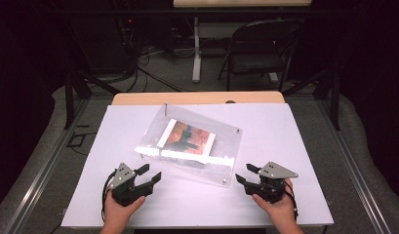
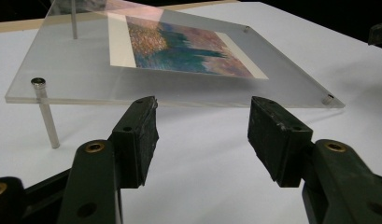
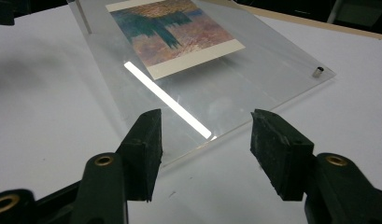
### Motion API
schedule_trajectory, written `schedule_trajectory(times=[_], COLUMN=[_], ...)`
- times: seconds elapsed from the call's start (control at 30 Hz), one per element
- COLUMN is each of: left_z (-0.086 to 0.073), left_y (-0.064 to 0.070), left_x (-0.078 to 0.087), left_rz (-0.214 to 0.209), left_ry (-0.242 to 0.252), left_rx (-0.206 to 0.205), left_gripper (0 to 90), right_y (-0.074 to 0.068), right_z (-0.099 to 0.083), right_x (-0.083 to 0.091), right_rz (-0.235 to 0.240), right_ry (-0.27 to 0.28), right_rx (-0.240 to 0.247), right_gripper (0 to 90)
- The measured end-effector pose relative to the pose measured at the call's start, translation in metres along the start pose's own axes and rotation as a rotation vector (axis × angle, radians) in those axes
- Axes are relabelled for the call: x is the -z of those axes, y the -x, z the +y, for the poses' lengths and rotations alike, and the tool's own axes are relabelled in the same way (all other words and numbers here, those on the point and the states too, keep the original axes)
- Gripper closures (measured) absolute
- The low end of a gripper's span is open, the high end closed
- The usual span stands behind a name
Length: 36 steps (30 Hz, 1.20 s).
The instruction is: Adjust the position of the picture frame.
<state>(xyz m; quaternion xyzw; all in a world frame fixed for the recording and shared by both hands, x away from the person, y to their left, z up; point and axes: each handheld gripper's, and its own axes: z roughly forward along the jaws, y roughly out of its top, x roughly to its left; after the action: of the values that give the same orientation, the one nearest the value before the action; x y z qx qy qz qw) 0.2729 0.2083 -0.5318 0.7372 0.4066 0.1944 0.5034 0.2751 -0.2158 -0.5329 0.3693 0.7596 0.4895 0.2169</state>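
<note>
Clear acrylic picture frame (image 1: 189, 141): lies near the middle of the white tabletop (image 1: 285, 131), turned at an angle to the table edges. It holds a print (image 1: 187, 136) in orange, pink and dark blue-green with a cream border. The panel is tilted: in the left gripper view a slim metal standoff leg (image 2: 47, 119) lifts one corner off the table, while in the right gripper view the near corner rests on the surface. Small round metal fasteners sit at the corners.

Left gripper (image 1: 149, 174): held in the person's left hand (image 1: 120, 209) at the near left of the table, jaws spread apart and empty. The frame's near-left edge lies just beyond the jaw tips, not touching them.

Right gripper (image 1: 247, 173): held in the right hand (image 1: 280, 204) at the near right, jaws likewise spread and empty. The frame's near-right corner lies just beyond and to the left of its tips; contact not evident.

Background: a dark folding chair (image 1: 260, 48) stands on the floor beyond the table.
</note>
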Motion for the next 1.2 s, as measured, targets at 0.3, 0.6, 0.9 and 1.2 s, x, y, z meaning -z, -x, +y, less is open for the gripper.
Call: schedule_trajectory(times=[0.3, 0.6, 0.9, 1.2], left_z=[-0.001, -0.002, -0.002, -0.003], left_y=[-0.010, -0.019, -0.027, -0.044], left_x=[0.006, 0.012, 0.019, 0.027], left_rz=[0.000, 0.034, 0.081, 0.178], left_ry=[0.004, 0.003, 0.006, 0.005], left_rx=[0.069, 0.104, 0.101, 0.105], left_gripper=[45.2, 48.1, 50.7, 50.1], right_y=[0.002, 0.006, 0.007, 0.007], right_z=[0.002, 0.003, 0.004, 0.005], right_x=[0.001, 0.002, 0.004, 0.006], right_rz=[-0.002, -0.007, 0.019, 0.000], right_ry=[0.024, 0.025, 0.048, 0.051], right_rx=[-0.027, -0.050, -0.075, -0.061], right_gripper=[43.3, 47.4, 52.4, 54.7])
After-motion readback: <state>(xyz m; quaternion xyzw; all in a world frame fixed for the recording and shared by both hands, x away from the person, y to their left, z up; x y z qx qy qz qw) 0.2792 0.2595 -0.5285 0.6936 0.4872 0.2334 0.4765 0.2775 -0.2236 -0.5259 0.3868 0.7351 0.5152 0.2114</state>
